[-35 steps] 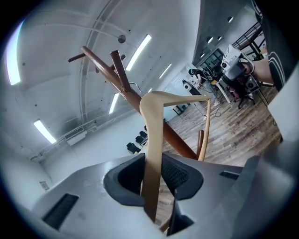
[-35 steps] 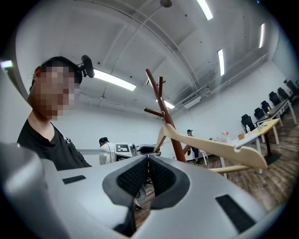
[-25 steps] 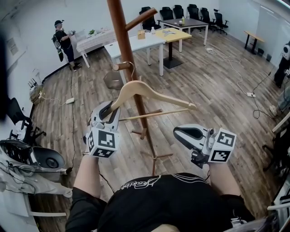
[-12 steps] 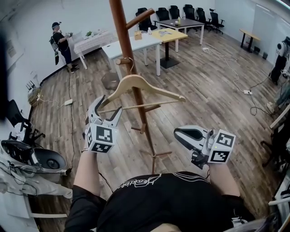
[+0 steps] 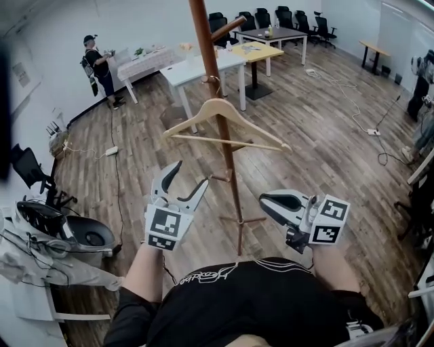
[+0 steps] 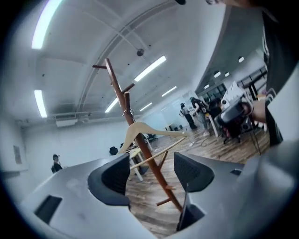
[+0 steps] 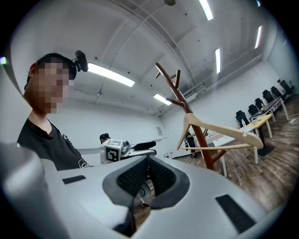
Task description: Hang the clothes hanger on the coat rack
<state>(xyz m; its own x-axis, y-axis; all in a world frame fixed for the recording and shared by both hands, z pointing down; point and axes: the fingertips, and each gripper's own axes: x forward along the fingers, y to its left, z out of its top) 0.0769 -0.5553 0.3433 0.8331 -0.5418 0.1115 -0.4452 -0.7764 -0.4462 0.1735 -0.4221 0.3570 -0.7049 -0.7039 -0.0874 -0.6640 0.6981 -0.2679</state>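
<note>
The light wooden clothes hanger (image 5: 224, 125) hangs by its metal hook from a peg on the brown coat rack (image 5: 218, 116), free of both grippers. My left gripper (image 5: 191, 173) is below and in front of the hanger's left end. Its jaws are opening wide, with nothing between them. In the left gripper view the hanger (image 6: 150, 132) and rack (image 6: 122, 100) show beyond the parted jaws of the left gripper (image 6: 152, 171). My right gripper (image 5: 266, 198) is low at the right, shut and empty. In the right gripper view the hanger (image 7: 219, 132) hangs off to the right of the right gripper (image 7: 148, 175).
White and yellow tables (image 5: 203, 66) with black chairs (image 5: 288, 17) fill the back of the room. A person (image 5: 100, 66) stands at the far left wall. Cables (image 5: 369, 129) trail over the wood floor. A dark office chair and grey gear (image 5: 64, 234) crowd the left edge.
My left gripper let go of the hanger's left end, opened wide and drew back toward me. The hanger now hangs on the rack peg. The right gripper stays shut.
</note>
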